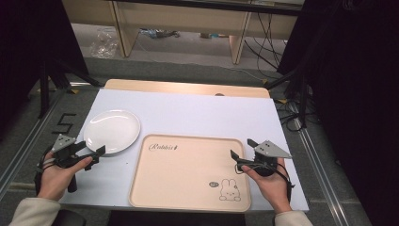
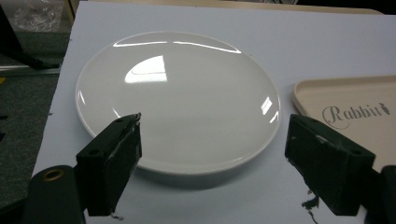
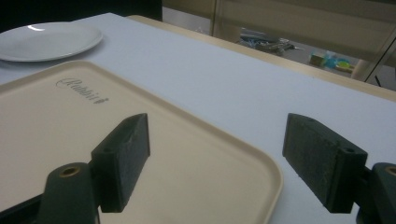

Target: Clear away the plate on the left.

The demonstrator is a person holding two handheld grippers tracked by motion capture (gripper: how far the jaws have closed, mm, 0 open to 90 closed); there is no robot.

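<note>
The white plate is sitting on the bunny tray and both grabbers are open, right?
Not quite. The white plate sits on the table, beside the bunny tray, not on it, as the high view shows. The rest is right: the left gripper and the right gripper are both open.

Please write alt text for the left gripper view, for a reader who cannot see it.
The left gripper is open, its two black jaws standing either side of the near rim of an empty white plate on a white table. At the right edge lies a corner of a beige tray printed with "Rabbit".
</note>
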